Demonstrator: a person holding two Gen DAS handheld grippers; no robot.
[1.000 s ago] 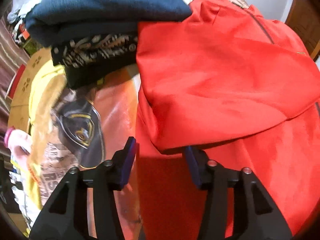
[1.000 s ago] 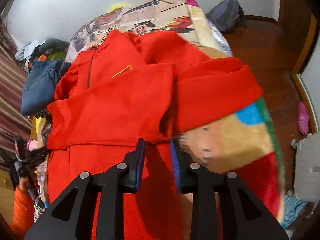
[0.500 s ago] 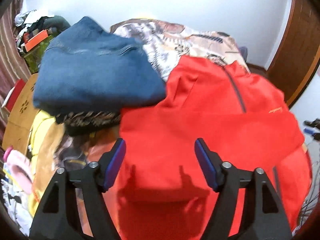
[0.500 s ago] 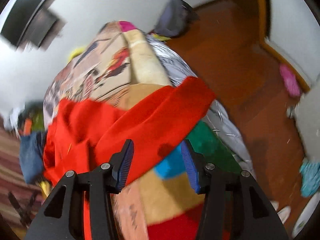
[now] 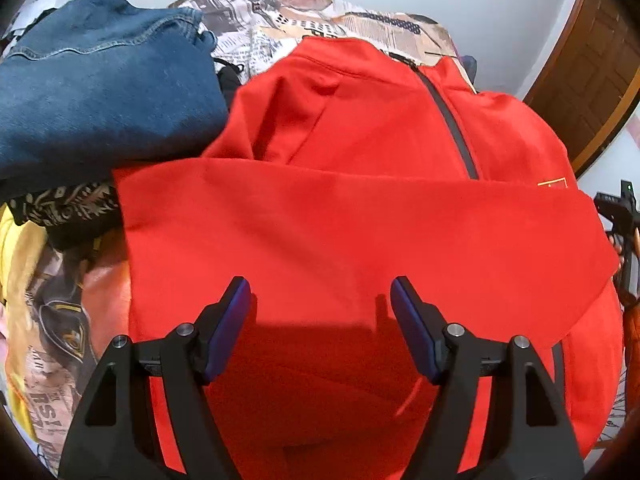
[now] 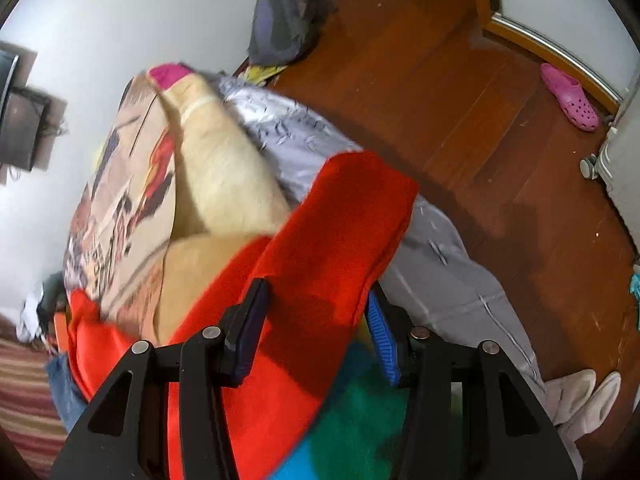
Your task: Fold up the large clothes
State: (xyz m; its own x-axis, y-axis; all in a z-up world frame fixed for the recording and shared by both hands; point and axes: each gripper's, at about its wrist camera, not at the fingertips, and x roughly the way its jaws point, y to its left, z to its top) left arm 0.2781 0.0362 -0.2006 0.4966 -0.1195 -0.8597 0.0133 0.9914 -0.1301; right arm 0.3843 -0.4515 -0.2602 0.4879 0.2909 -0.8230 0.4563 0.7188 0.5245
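Nearest in the left wrist view, the left claw (image 5: 320,312) hangs wide open just above a red jacket (image 5: 360,240), gripping nothing. Its spread jaws frame the near edge of a sleeve (image 5: 304,216) that lies folded flat across the jacket's chest, which suggests the claw is free to smooth the fold or choose a new grip.

The jacket lies on a bed (image 5: 280,20) covered in a newspaper-print blanket. It is bright red fleece-like cloth with a dark zip (image 5: 452,120) running down from a stand-up collar at the far end. A small yellow mark sits on the right chest. The folded sleeve forms a broad band from left to right, hiding the lower zip.

To the left, touching the jacket's shoulder, a folded pair of blue jeans (image 5: 104,92) rests on top of dark patterned clothes, probably a finished pile kept out of the way.

In the right wrist view, the right claw (image 6: 316,320) is open, its jaws either side of the other red sleeve (image 6: 340,224), which drapes over the right edge of the bed. It seems positioned to take hold; the jaws do not look clamped. Beyond lie a wooden floor (image 6: 460,100) and a pink shoe (image 6: 570,96).
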